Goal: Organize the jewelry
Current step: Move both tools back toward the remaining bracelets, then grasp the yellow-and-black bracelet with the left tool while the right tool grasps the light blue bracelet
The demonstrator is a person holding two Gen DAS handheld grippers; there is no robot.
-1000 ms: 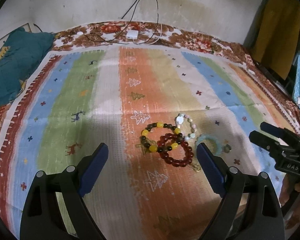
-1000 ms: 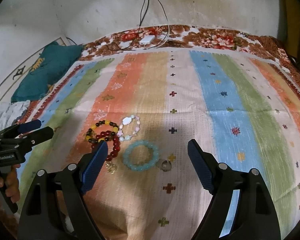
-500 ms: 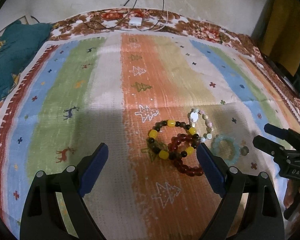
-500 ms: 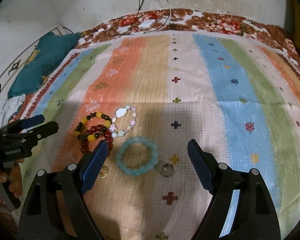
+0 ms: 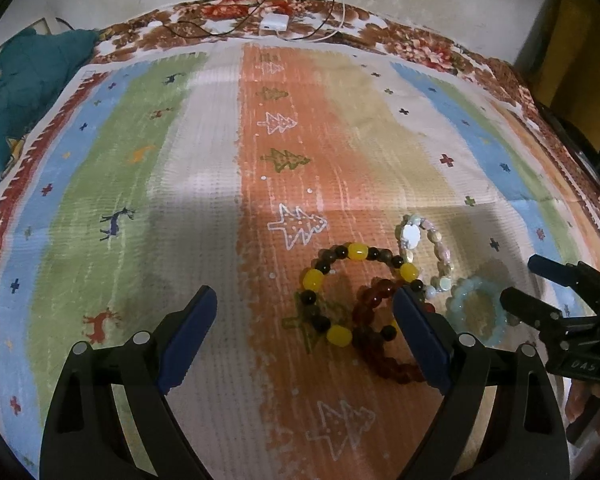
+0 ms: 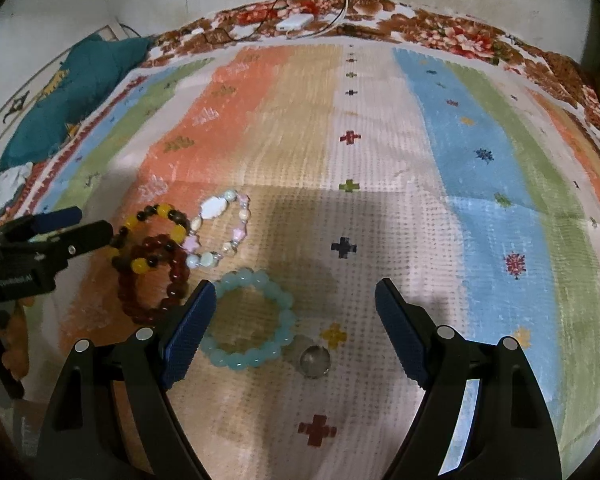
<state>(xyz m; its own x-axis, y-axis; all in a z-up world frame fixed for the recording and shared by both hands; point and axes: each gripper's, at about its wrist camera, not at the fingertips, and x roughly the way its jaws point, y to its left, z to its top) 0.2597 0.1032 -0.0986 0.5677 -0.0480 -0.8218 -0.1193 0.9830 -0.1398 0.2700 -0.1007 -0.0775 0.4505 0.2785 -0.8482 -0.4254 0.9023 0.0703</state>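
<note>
both jaws wide & empty, left gripper (image 5: 304,312) over yellow/dark bracelet (image 5: 354,294) (overlaps red bracelet (image 6: 154,280)), right gripper (image 6: 292,304) over pale blue bracelet (image 6: 250,320) on striped blanket (image 6: 380,160).

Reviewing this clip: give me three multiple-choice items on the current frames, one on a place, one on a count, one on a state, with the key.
1. Where does the small ring lie?
A. Beside the light blue bracelet
B. On the teal cloth
C. Inside the red bracelet

2. How many beaded bracelets lie on the striped blanket?
A. Two
B. Four
C. Six

3. How does the right gripper stand?
A. Shut on the ring
B. Shut on a bracelet
C. Open, holding nothing

Key: 1 A, the ring sits just outside the blue loop. 2 B, blue, red, yellow-and-dark and pastel loops. 3 C, its fingers are wide apart with nothing pressed between them.
</note>
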